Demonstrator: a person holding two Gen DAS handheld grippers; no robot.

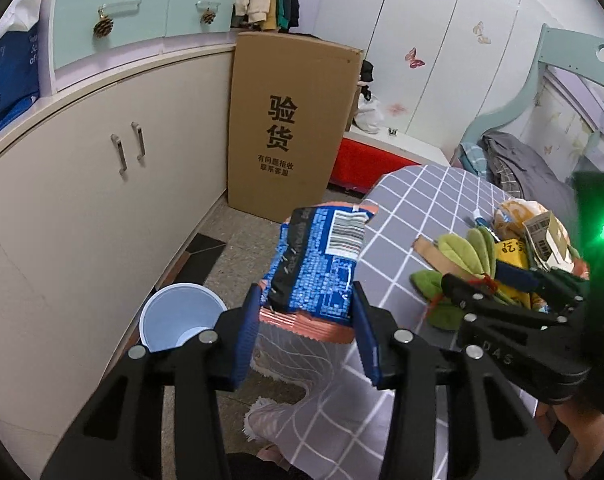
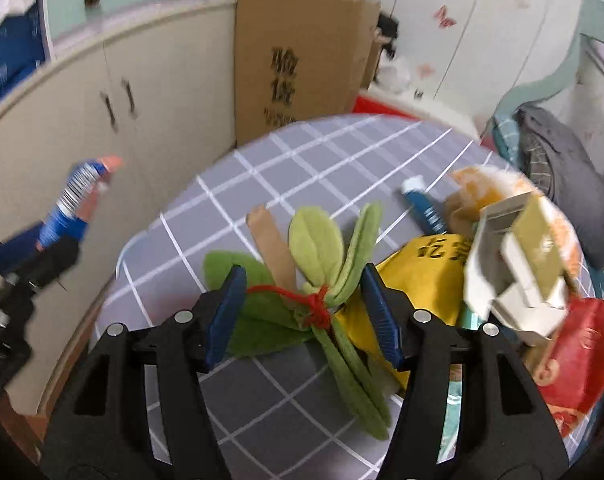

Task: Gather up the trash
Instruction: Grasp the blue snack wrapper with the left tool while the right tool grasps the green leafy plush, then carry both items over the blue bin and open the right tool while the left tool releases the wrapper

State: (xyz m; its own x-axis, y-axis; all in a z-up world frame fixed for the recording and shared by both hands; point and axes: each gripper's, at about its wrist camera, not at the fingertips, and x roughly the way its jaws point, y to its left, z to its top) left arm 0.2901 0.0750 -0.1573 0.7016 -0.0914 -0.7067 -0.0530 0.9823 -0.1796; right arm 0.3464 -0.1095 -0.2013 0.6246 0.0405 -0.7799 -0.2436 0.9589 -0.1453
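Note:
My left gripper (image 1: 306, 292) is shut on a blue snack wrapper (image 1: 321, 252) with a barcode, held upright in the air beside the table edge. A white bin (image 1: 174, 316) stands on the floor below and to its left. The same wrapper (image 2: 78, 188) shows at the far left of the right wrist view. My right gripper (image 2: 305, 280) hangs low over the grey checked tablecloth (image 2: 321, 160). A bundle of green felt leaves (image 2: 317, 240) tied with red string lies between its jaws. The blue pads (image 2: 377, 312) stand at the bundle's sides without squeezing it.
A trash heap fills the table's right side: a yellow packet (image 2: 429, 264), a folded carton (image 2: 513, 256), a red packet (image 2: 577, 356), a blue tube (image 2: 421, 200) and a cardboard strip (image 2: 270, 240). A tall cardboard box (image 1: 290, 128) leans by the cream cabinet (image 1: 82, 200). A bed (image 1: 521, 168) is behind.

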